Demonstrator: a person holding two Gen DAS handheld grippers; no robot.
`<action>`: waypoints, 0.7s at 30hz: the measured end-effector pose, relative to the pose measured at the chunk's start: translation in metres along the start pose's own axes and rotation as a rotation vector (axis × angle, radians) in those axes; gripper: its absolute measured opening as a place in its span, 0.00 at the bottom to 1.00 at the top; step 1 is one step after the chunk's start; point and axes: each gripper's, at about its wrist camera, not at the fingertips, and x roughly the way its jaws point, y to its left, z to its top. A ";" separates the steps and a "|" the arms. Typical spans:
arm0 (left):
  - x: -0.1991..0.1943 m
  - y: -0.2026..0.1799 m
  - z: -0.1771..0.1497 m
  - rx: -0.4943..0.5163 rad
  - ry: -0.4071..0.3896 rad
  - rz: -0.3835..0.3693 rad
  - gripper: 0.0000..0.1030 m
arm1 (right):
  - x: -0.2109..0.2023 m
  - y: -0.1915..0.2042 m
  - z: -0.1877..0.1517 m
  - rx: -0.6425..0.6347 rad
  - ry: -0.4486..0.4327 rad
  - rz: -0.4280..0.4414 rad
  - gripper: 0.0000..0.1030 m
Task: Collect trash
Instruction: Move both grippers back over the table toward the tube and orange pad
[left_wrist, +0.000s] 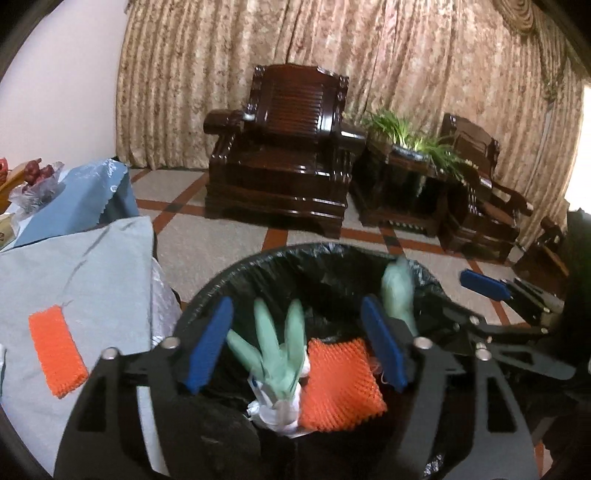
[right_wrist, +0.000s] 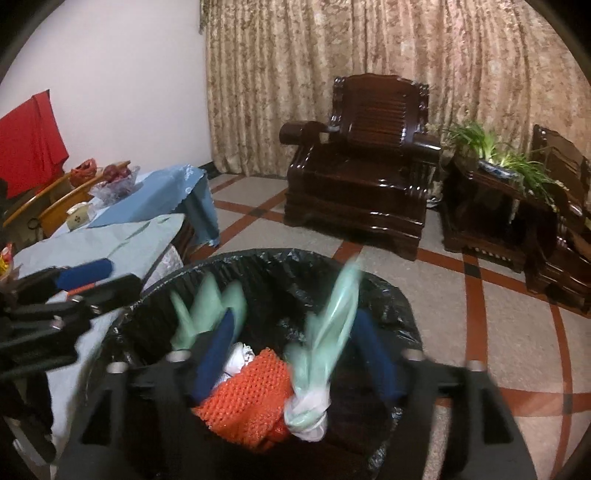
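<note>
Both tongs hang over a round trash bin (left_wrist: 207, 295) lined with a black bag, which stands on the tiled floor (left_wrist: 221, 236) just beside a counter (left_wrist: 92, 266) draped in pale blue cloth.

The left tongs (left_wrist: 295, 345) are spread wide, their blue pads gripping nothing. Between them, down in the bin, a knotted pale green plastic bag (left_wrist: 277, 347) with a white bundle at its base lies touching an orange foam net (left_wrist: 338, 384). A second orange foam net (left_wrist: 55, 350) lies flat on the counter cloth, well apart from the bin.

The right tongs (right_wrist: 295, 363) are also spread apart, with nothing between the pads in contact. A second knotted green bag (right_wrist: 317, 354), blurred, sits between them inside the bin rim, its tails pointing up; whether it rests on the contents cannot be told. The first green bag's tails show at the bin's left side beside the left pad.

Beyond stand a dark wooden armchair (right_wrist: 362, 177), a potted plant (right_wrist: 476, 142) on a side table, and patterned curtains (right_wrist: 369, 55).
</note>
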 end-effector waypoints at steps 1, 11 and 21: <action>-0.004 0.001 0.002 -0.003 -0.008 0.005 0.76 | -0.006 0.001 -0.001 0.006 -0.014 -0.002 0.88; -0.086 0.036 -0.008 -0.005 -0.108 0.159 0.90 | -0.038 0.029 0.004 0.013 -0.072 0.069 0.94; -0.153 0.105 -0.036 -0.114 -0.125 0.317 0.91 | -0.043 0.099 0.003 -0.044 -0.071 0.170 0.94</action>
